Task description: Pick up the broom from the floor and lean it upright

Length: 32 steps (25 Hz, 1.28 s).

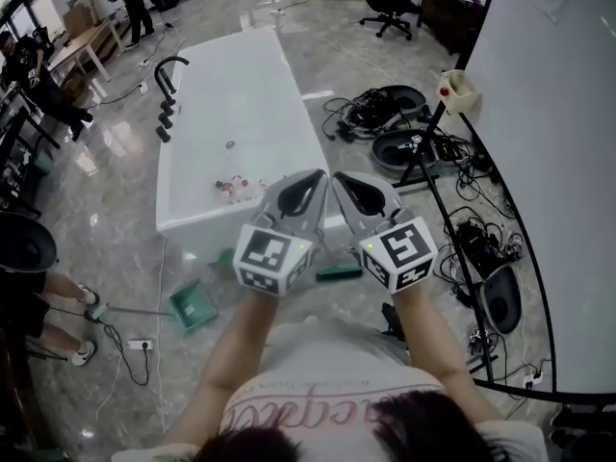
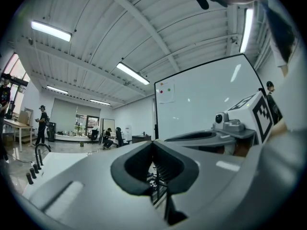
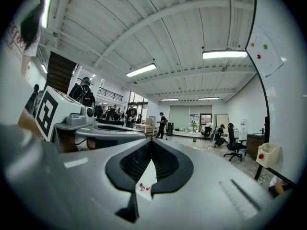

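Dark hair and a pale printed shirt are filling the bottom of the head view, and two bare forearms are reaching forward from there. They are carrying the left gripper [image 1: 320, 175] and the right gripper [image 1: 338, 178] side by side, pointing level over the floor, with their tips almost meeting each other.

Each gripper is showing its jaws pressed together at the tips. Nothing is sitting between them in either gripper view; only the room is showing through the dark opening behind the tips.

On the floor beneath them the broom [image 1: 339, 272] is lying untouched. Its green head is peeking out between the two marker cubes, just in front of the near end of a white bathtub [image 1: 252, 85], and the rest is hiding behind the right gripper.

Left of the left forearm, a green dustpan [image 1: 194, 306] is lying on the floor, its thin handle running off toward a person's shoes [image 1: 85, 325] at the frame's edge. A black faucet [image 1: 169, 73] is rising from the tub's left rim, and a few small items [image 1: 236, 187] are resting inside near its front. To the right, tangled cables [image 1: 385, 114] are sprawling beside a large whiteboard [image 1: 558, 162].
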Each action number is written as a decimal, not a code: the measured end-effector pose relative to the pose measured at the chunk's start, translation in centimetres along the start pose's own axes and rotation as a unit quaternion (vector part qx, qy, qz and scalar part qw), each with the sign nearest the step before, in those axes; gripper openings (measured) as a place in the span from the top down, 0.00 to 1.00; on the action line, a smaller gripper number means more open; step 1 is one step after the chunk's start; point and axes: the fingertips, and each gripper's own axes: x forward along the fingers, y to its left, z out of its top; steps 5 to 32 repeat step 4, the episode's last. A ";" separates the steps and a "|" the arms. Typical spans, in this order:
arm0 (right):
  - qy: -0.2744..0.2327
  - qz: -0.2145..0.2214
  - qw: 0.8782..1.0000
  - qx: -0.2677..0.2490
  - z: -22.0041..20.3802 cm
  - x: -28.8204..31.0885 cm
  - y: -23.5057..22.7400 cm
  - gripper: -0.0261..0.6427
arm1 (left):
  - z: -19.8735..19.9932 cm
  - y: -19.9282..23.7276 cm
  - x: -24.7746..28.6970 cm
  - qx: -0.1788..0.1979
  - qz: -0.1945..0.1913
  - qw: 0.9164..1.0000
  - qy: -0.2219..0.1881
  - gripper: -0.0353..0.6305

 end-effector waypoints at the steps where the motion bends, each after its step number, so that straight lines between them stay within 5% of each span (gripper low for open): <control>1: 0.001 0.001 1.000 0.001 -0.1 0.0 0.1 0.96 | 0.0 0.0 0.0 -0.001 0.000 1.000 0.000 0.95; 32: 0.006 0.005 1.000 0.006 -0.6 0.0 0.5 0.96 | -0.2 -0.1 -0.2 -0.007 0.003 1.000 -0.002 0.95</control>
